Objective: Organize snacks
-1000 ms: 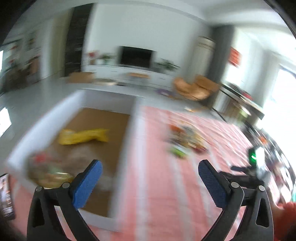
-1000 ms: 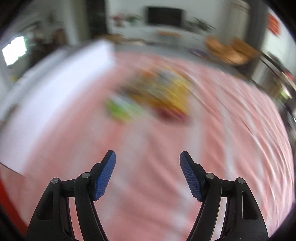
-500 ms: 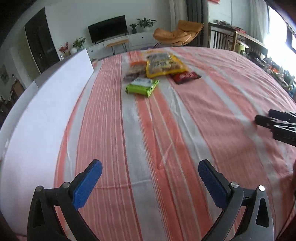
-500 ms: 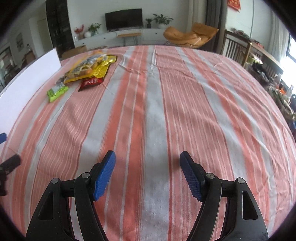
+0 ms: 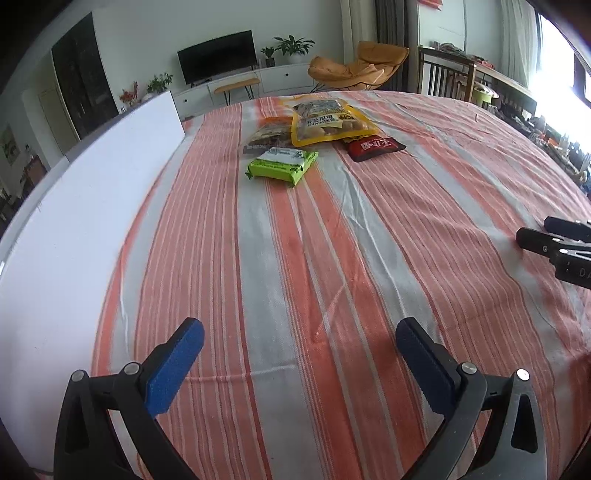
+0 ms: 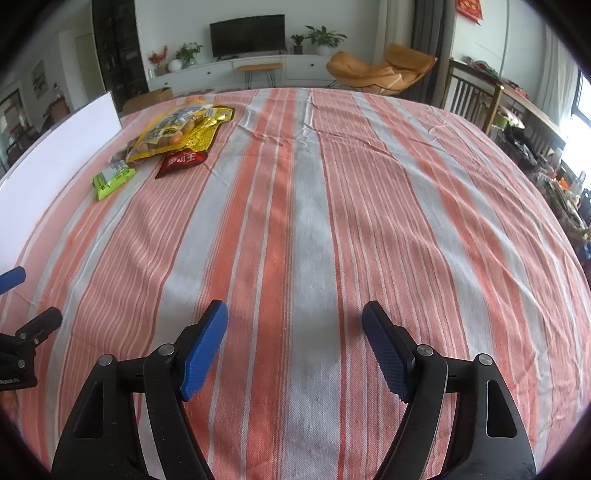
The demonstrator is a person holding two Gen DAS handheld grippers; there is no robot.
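Several snack packs lie in a pile far across the striped cloth: a green pack [image 5: 282,165] nearest, a big yellow bag [image 5: 325,123], a red pouch [image 5: 375,147] and a brown bag [image 5: 269,133]. The right wrist view shows the same pile at far left: green pack [image 6: 112,179], yellow bag [image 6: 179,132], red pouch [image 6: 181,160]. My left gripper [image 5: 300,332] hangs open over bare cloth, well short of the snacks. My right gripper [image 6: 294,312] is over bare cloth too, its jaws opening with nothing between them.
A white box wall [image 5: 85,206] runs along the left side of the table. The orange-and-grey striped tablecloth [image 6: 314,221] covers the whole table. Beyond it stand a TV unit [image 6: 247,35], an orange lounge chair [image 6: 380,72] and wooden chairs [image 6: 476,98].
My left gripper swung down and away from the white box with snacks in it, and now faces the cloth. The right view went from blurred to steady, and its jaws stand a little wider.
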